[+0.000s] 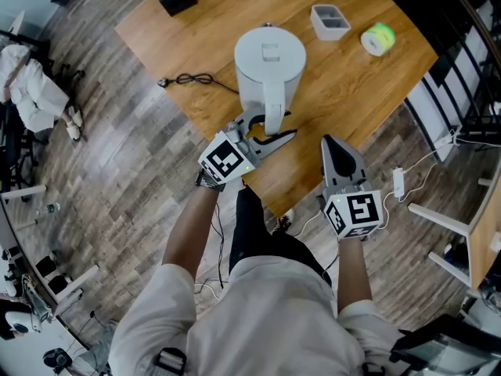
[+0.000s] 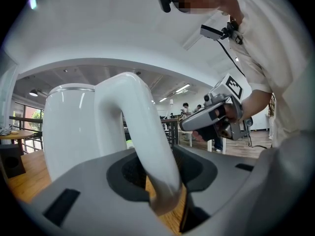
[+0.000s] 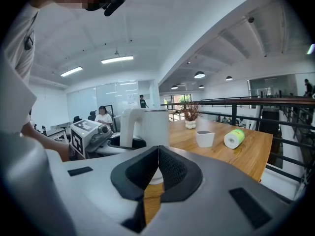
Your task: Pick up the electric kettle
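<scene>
Loosely, open left gripper [image 2: 160, 173] straddles kettle handle [image 2: 134, 117].

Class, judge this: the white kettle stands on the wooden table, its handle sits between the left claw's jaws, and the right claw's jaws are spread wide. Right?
Not quite. The right claw has its jaws shut together and empty, as the right gripper view shows. The rest holds: the kettle stands on the table, and its handle sits inside the left claw.
</scene>
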### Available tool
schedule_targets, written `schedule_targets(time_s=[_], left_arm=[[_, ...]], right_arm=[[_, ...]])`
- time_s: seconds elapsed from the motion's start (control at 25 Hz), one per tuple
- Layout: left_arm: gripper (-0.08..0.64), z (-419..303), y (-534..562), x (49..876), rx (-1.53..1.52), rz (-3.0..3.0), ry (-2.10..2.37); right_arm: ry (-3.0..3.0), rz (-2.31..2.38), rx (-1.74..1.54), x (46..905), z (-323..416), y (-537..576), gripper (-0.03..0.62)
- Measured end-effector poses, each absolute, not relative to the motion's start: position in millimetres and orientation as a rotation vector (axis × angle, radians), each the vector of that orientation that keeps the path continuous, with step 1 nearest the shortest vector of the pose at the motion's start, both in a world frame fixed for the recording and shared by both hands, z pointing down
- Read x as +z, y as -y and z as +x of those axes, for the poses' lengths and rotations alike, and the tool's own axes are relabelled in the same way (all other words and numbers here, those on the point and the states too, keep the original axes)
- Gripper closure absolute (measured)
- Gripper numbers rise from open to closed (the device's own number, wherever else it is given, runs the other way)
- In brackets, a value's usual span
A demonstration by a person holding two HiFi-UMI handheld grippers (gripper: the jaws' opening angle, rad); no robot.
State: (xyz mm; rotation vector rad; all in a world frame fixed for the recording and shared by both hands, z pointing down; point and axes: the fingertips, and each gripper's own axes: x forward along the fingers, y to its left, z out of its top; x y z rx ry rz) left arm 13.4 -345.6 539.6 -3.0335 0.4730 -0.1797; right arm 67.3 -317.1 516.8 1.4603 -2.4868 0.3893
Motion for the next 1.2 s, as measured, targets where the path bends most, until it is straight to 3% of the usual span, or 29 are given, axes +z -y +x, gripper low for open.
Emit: schedule_targets(time_s=[1.2], left_arm=[[0.408,12.7,321.9,467.6,-0.103,-2.971,-0.562]], right_arm=[[2.561,1.492,0.276,456.0,85.1,317.1,0.584]])
